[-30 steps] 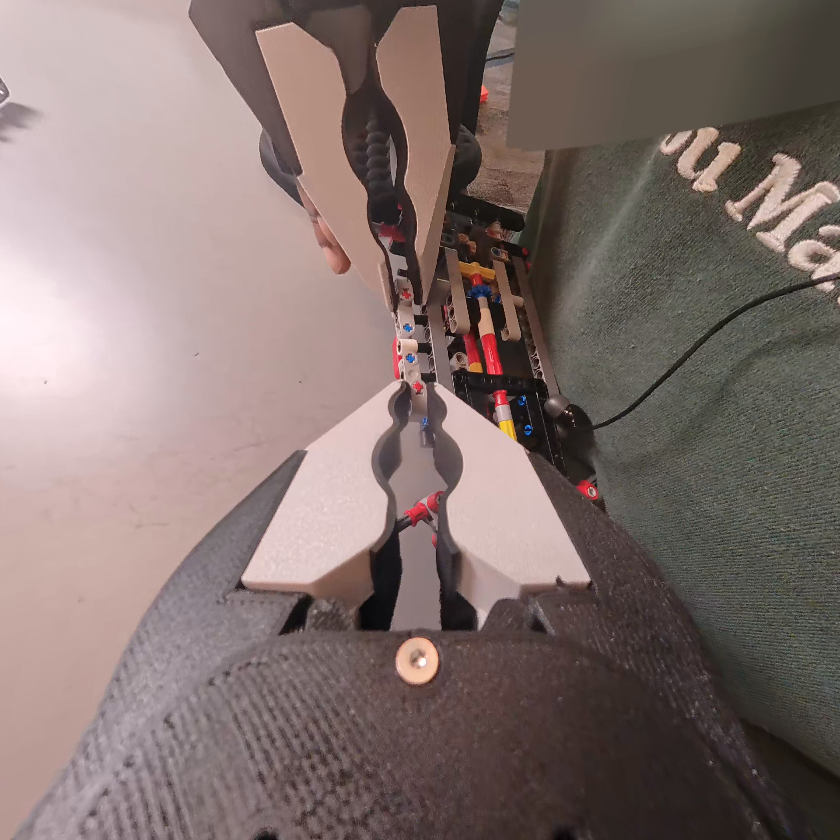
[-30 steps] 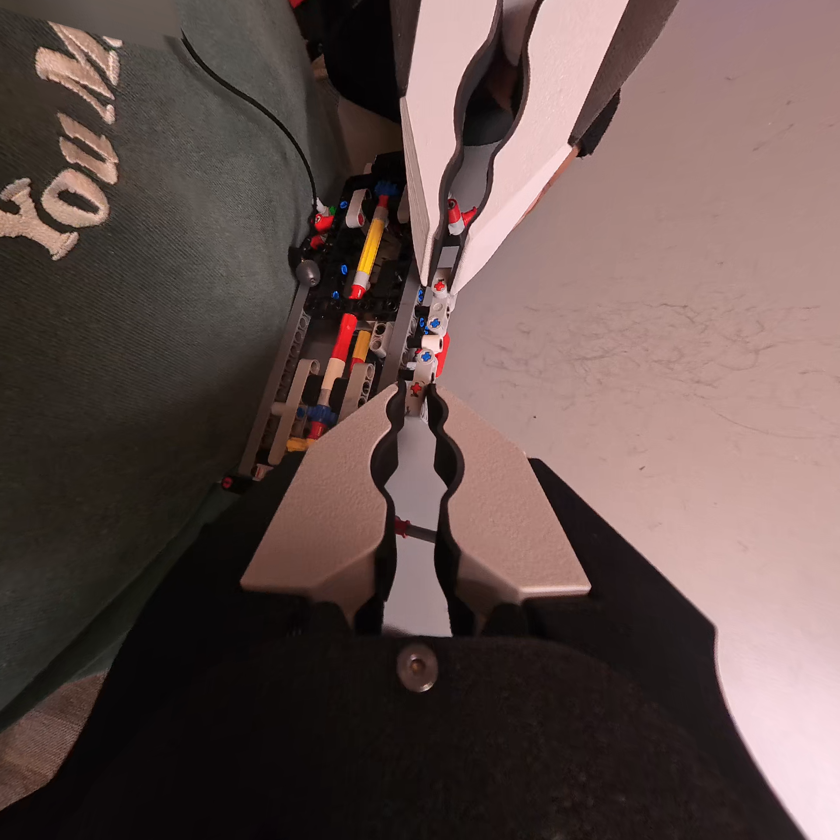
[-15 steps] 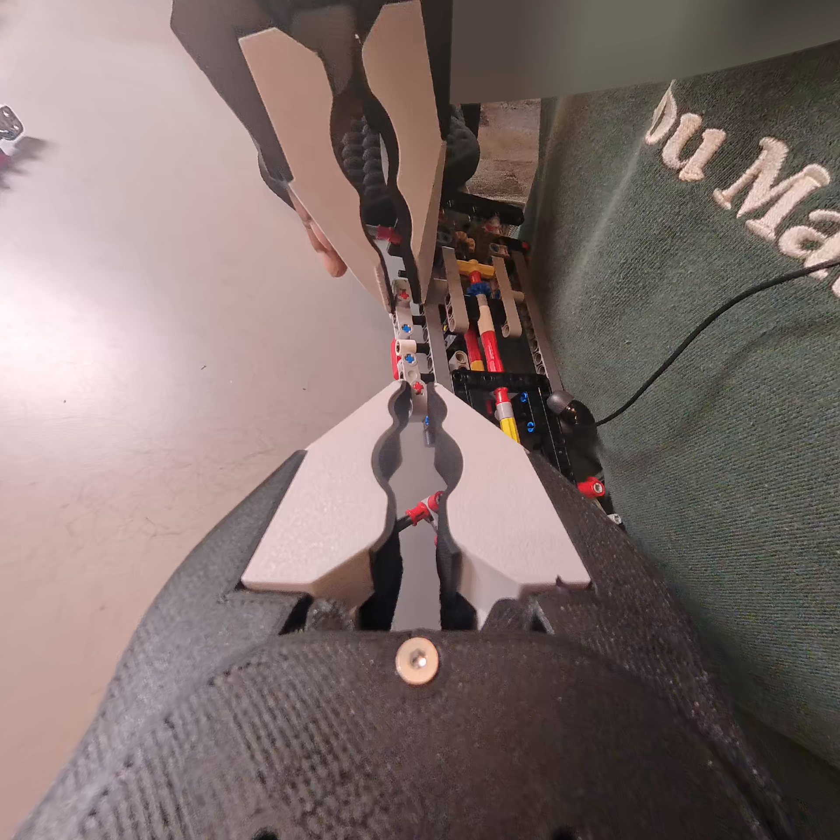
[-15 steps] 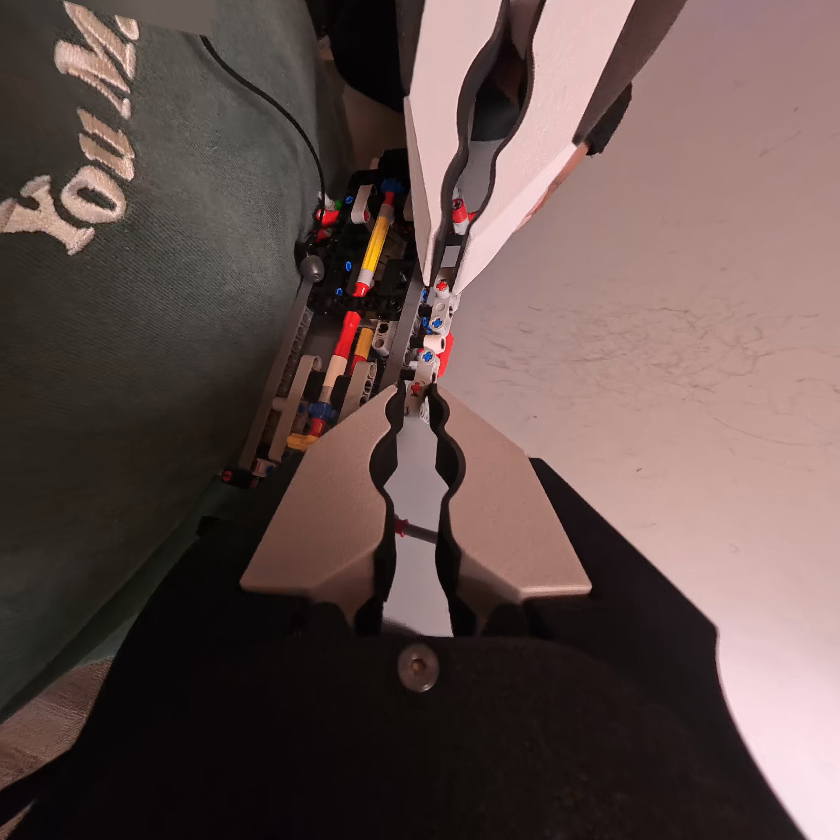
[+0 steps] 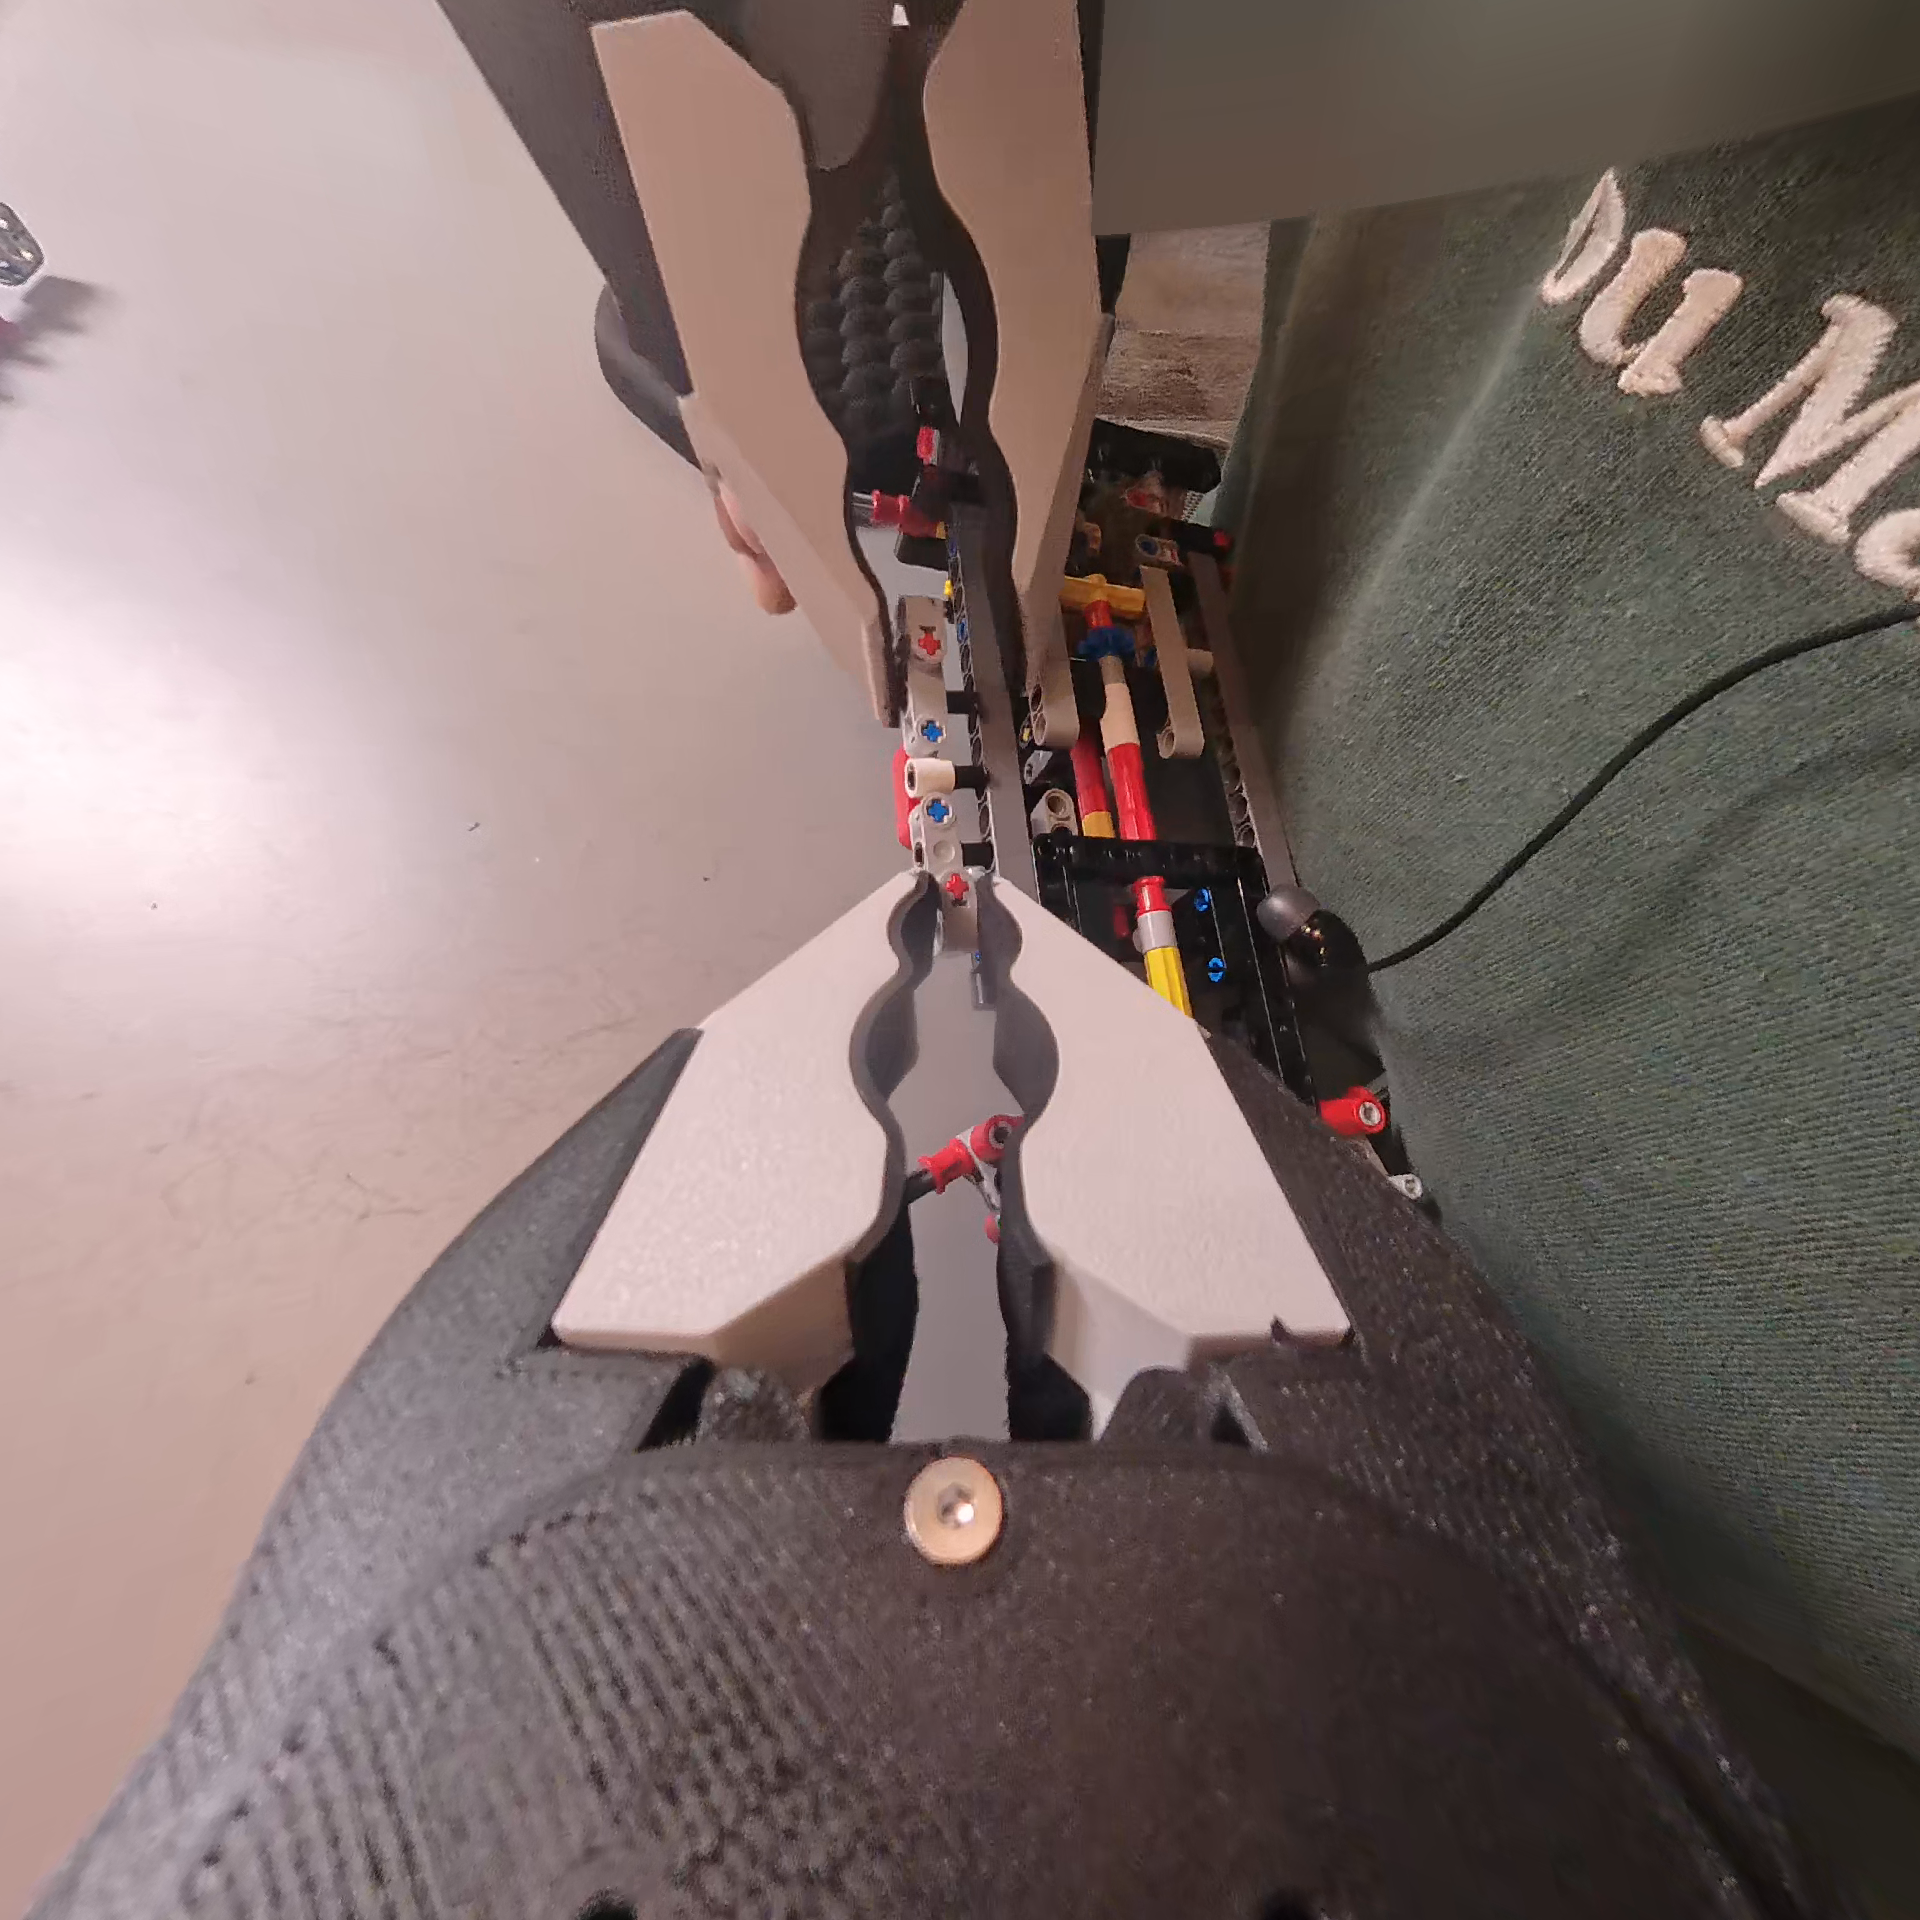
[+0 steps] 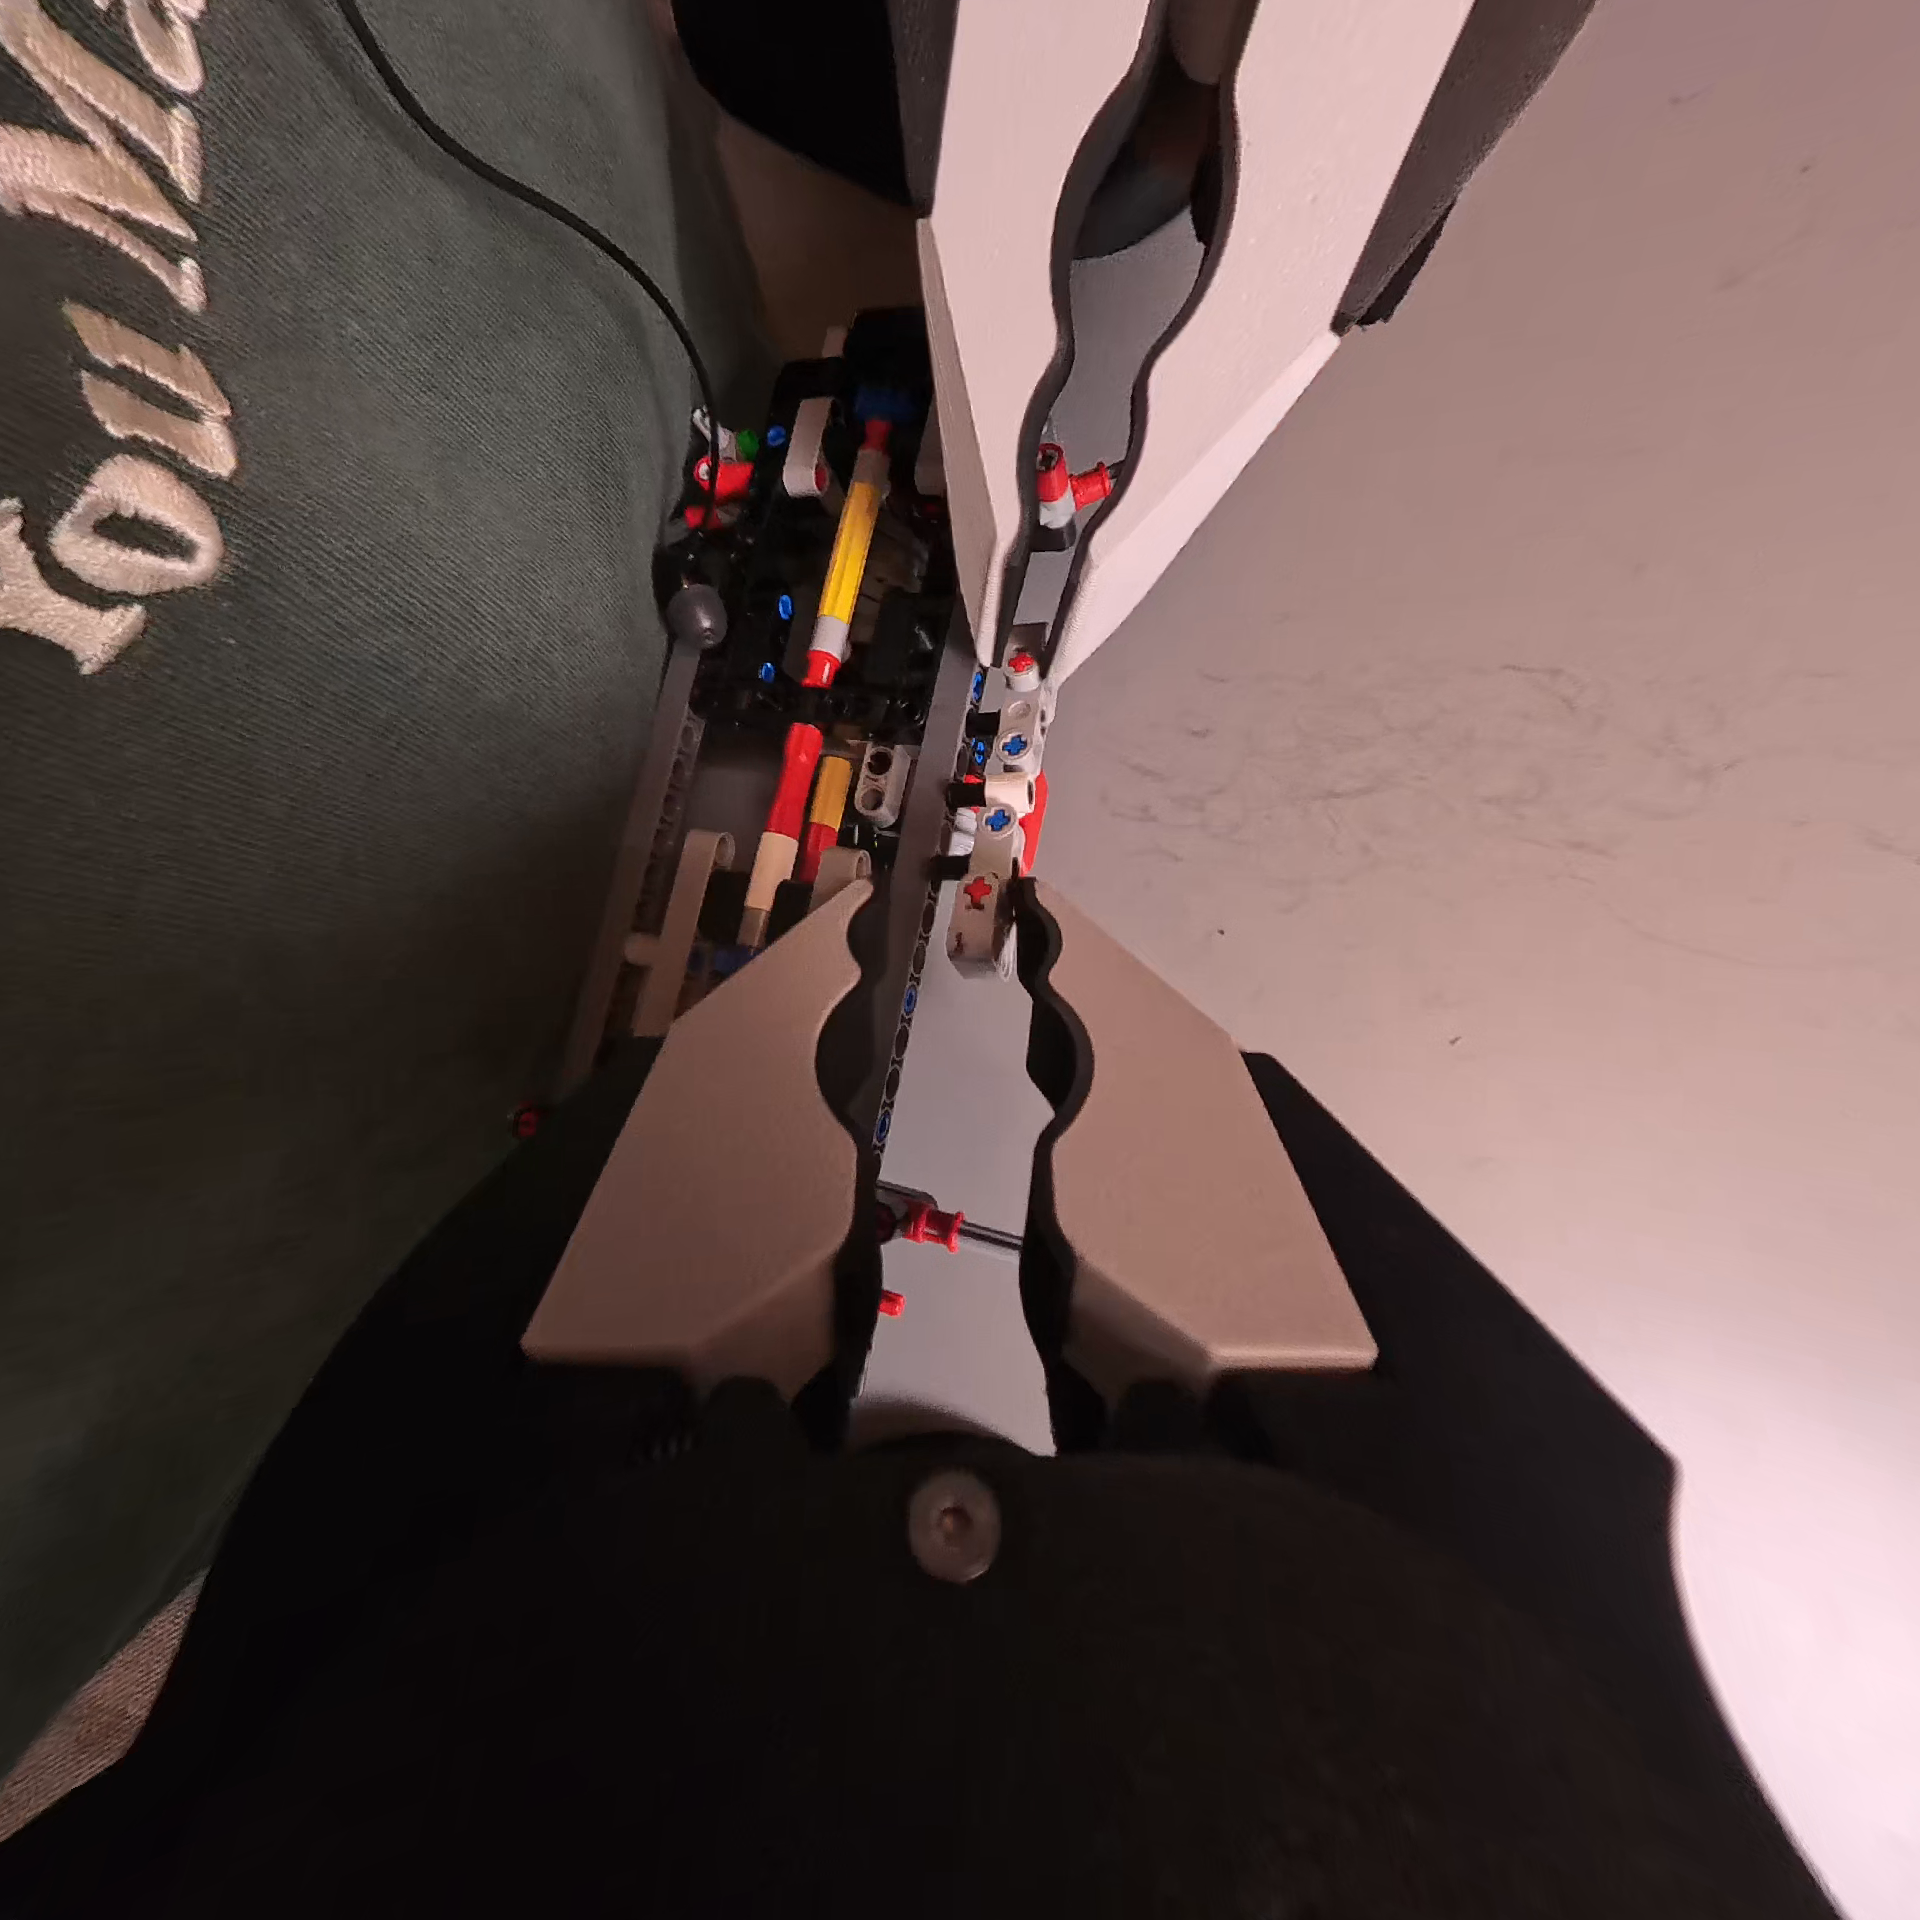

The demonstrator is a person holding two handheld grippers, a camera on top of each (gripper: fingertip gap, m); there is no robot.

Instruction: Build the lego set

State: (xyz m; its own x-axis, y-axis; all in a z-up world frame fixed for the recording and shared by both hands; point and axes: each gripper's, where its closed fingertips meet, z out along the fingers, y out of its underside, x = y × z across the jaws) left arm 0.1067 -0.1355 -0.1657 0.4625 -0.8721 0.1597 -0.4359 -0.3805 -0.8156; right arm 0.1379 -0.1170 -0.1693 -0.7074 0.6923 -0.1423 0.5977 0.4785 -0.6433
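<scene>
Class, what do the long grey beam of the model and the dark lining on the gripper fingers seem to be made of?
Long grey beam: probably hard moulded plastic, smooth, with a row of regular pin holes. Dark lining on the right gripper fingers: likely rubber or foam, matt black with a wavy edge; uncertain.

Pale surface under warm light, a green sweatshirt closing in on one side

The smooth beige surface (image 5: 312,831) is catching a soft glare and showing faint scuffs and hairline marks. A dark green sweatshirt (image 5: 1610,935) with pale embroidered lettering is filling the other side, a thin black cable (image 5: 1558,831) trailing across it. A strip of speckled grey floor (image 5: 1174,343) is showing beyond.
</scene>
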